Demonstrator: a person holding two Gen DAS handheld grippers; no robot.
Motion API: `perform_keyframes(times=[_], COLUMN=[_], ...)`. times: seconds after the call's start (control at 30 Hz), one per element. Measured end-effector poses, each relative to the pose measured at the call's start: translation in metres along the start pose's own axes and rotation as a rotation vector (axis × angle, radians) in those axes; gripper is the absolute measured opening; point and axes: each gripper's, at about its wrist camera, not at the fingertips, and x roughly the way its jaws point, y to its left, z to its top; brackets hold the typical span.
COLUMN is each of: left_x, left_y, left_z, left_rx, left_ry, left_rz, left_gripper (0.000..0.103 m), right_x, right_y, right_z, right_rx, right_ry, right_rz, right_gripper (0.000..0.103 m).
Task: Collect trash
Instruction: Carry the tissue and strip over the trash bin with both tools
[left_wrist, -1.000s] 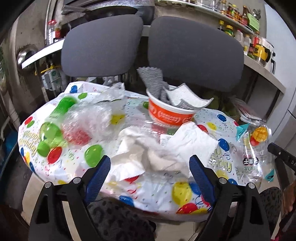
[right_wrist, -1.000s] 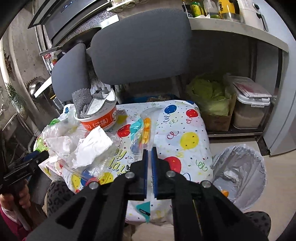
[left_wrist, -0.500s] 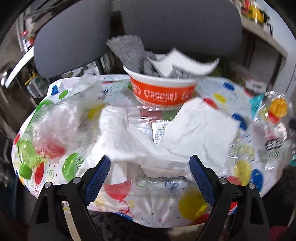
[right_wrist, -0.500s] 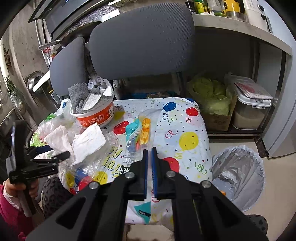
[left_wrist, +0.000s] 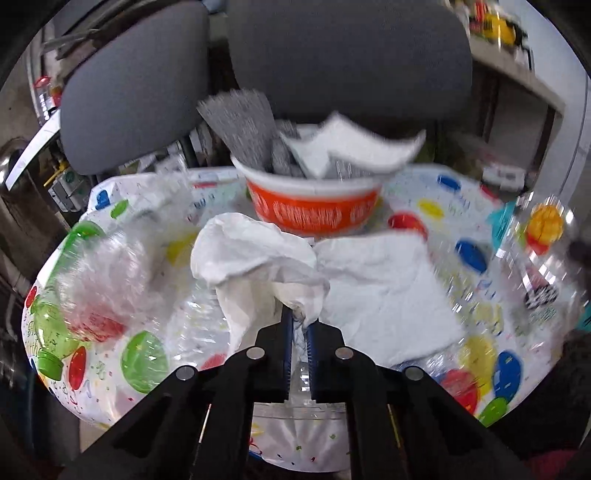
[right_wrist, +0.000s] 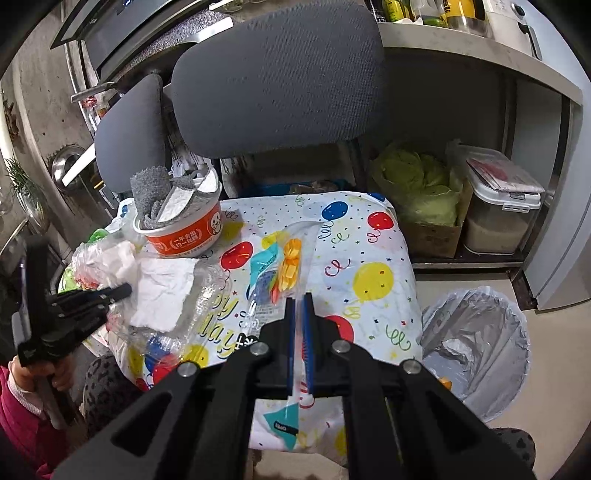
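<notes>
The left hand-held gripper (left_wrist: 298, 325) has just been closing and now pinches a crumpled white plastic bag (left_wrist: 255, 258) lying on the balloon-print cover (right_wrist: 369, 258), just before the orange paper bowl (left_wrist: 314, 210). The right hand-held gripper (right_wrist: 300, 314) hangs closed and empty above a clear crinkled wrapper (right_wrist: 280, 269).

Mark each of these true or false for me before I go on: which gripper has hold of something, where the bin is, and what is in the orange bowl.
1. The left gripper is shut on the white tissue. True.
2. The right gripper holds the clear snack wrapper. False: it is shut on nothing.
3. The lined trash bin stands on the floor beside the table. True.
4. The orange bowl is empty. False: grey cloths and a white piece sit in it.
5. The trash bin is on the table. False: on the floor.
</notes>
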Motion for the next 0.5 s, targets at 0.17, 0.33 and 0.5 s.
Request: perform_keyframes(times=[0.17,0.33,0.5], left_x=[-0.045,-0.096,-0.123], left_y=[0.011,0.007,-0.028], left_z=[0.014,0.026,0.039], left_rx=[-0.061,-0.078,-0.034], left_ry=[-0.119,-0.233,-0.298], left_rz=[-0.036,-0.106,-0.21], left_gripper=[0.006,0.006,0.006], right_x=[-0.006,-0.023,-0.05], right_y=[-0.006,-0.006,-0.016], right_z=[0.003,0.007,0.01], right_rx=[0.044,0.053,0.063], right_ry=[-0.017,-0.065,-0.124], right_rz=[0.049,0.059,0.03], right_gripper=[0.004,0.004,0.004])
